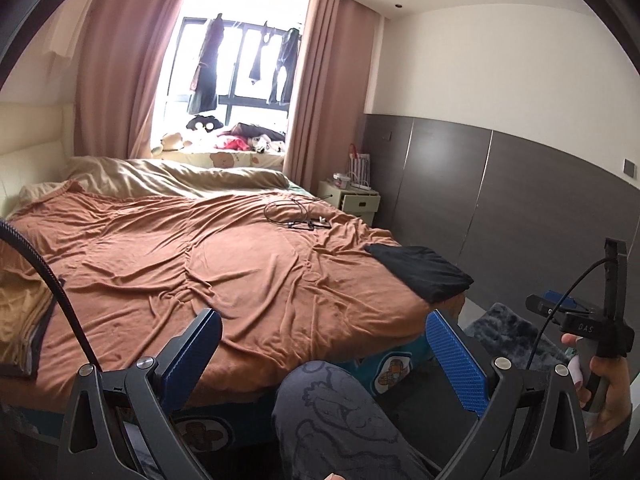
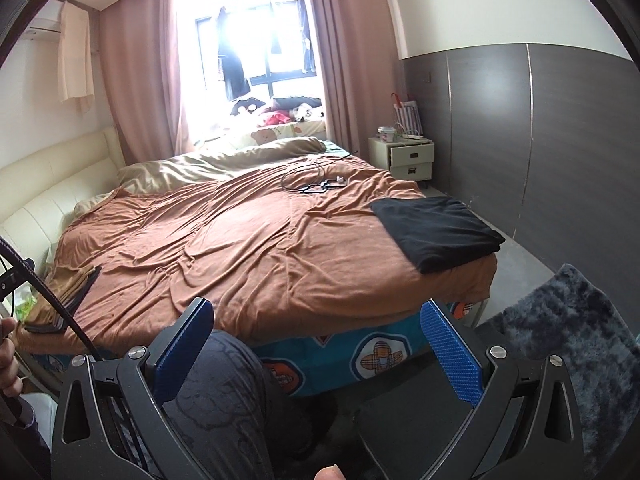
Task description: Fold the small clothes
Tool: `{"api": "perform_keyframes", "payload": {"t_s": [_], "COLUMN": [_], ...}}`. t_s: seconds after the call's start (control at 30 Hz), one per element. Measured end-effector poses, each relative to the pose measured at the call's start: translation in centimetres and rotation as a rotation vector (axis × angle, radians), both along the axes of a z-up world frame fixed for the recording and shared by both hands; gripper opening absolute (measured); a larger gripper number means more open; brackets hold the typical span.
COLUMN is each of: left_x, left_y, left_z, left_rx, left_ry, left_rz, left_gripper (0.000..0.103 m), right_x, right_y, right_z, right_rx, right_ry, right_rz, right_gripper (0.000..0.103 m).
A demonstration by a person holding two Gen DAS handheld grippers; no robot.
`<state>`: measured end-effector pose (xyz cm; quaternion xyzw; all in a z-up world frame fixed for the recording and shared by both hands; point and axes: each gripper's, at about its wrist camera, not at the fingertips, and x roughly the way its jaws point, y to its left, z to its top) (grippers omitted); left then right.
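Both hand-held grippers, left (image 1: 324,354) and right (image 2: 316,342), are wide open, holding nothing. Folded black cloth (image 2: 438,232) lies on the bed (image 2: 240,220).

The left gripper (image 1: 324,356) is held level with its blue-padded jaws spread wide and nothing gripped between them. The right gripper (image 2: 318,346) is held the same way, jaws wide and bare. The right hand (image 1: 600,384) is seen wrapped around its handle, and a patterned trouser knee (image 1: 336,412) is raised between the jaws.
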<state>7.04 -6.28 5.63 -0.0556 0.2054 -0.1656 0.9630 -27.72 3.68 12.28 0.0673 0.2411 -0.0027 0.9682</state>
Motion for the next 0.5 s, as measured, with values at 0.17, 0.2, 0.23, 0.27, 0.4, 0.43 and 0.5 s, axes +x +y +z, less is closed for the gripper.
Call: {"api": "perform_keyframes", "payload": {"t_s": [0.17, 0.2, 0.23, 0.27, 0.4, 0.43, 0.5], "left_x": [-2.1, -2.6, -3.0, -3.3, -4.6, -4.9, -5.5], "left_y": [1.4, 1.6, 1.9, 2.2, 3.4, 3.7, 4.2], "left_z": [-1.2, -1.5, -1.8, -2.0, -2.9, -3.2, -3.5], "left_rx": [-0.011, -0.007, -0.005, -0.004, 0.001, 0.005, 0.007], "left_ry": [-0.009, -0.012, -0.013, -0.013, -0.023, -0.022, -0.021], "left_rz": [0.034, 0.042, 0.047, 0.054, 0.094, 0.109, 0.129], "left_gripper": [0.102, 0.102, 0.102, 0.102, 0.102, 0.102, 0.102], "right_x": [-0.3, -0.3, -0.3, -0.2, 0.0, 0.1, 0.2], "right_y": [1.6, 2.0, 2.3, 2.7, 4.3, 4.6, 5.3], "right_z": [-1.0, -1.3, -1.6, -2.0, -3.0, -3.2, -3.4], "right_rx": [-0.004, -0.006, -0.007, -0.015, -0.036, -0.038, -0.044], "right_ry": [-0.006, -0.004, -0.003, 0.001, 0.019, 0.021, 0.022], "right_rz": [0.021, 0.029, 0.034, 0.038, 0.057, 0.066, 0.078], "right_gripper": [0.103, 0.103, 0.103, 0.103, 0.103, 0.103, 0.103]}}
